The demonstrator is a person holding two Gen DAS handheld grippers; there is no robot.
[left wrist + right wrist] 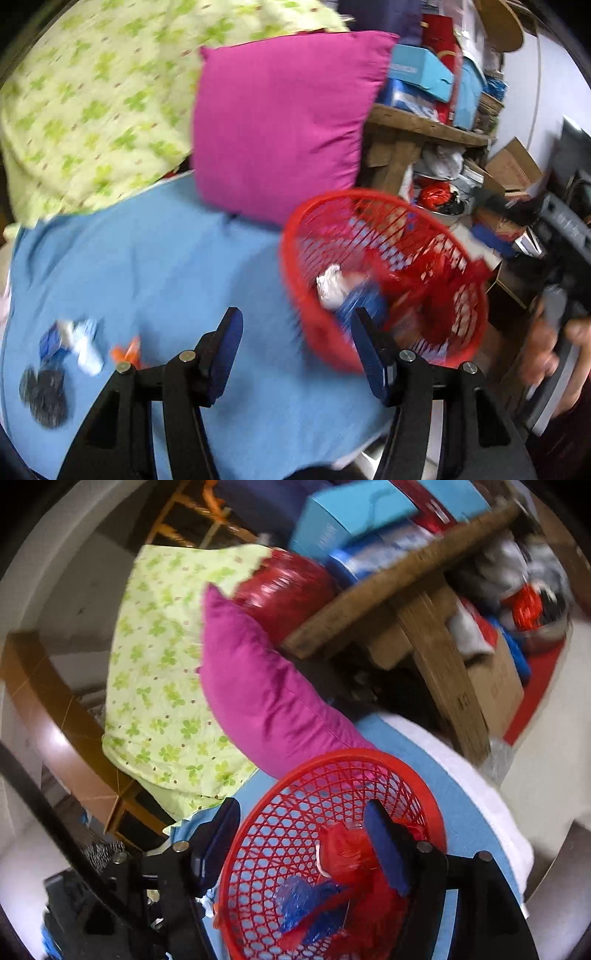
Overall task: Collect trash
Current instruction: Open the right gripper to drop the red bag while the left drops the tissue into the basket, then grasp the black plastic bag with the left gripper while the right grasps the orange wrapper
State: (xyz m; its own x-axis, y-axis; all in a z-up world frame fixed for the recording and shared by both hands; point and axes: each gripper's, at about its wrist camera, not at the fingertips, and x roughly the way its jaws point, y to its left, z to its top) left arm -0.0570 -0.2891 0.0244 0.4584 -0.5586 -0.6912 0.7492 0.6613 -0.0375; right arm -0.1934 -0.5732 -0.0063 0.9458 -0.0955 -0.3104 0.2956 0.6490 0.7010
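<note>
A red mesh basket (458,295) lies tilted on the blue sheet, with a white paper wad (330,286), a blue wrapper and a red bag (347,853) inside. My left gripper (295,314) hangs open over the sheet just left of the basket, nothing between its fingers. More trash lies at the left of the sheet: a blue-and-white wrapper (74,343), an orange scrap (129,352) and a dark wad (44,395). My right gripper (301,806) is open and straddles the basket's (280,849) wall, one finger outside and one inside, with the pads not pressing on it.
A magenta pillow (280,125) and a green flowered quilt (92,103) lie behind the basket. A wooden table (406,602) piled with boxes stands at the right, with cartons beneath it. A person's hand (546,347) shows at the right edge. The sheet's (166,258) edge drops beside the basket.
</note>
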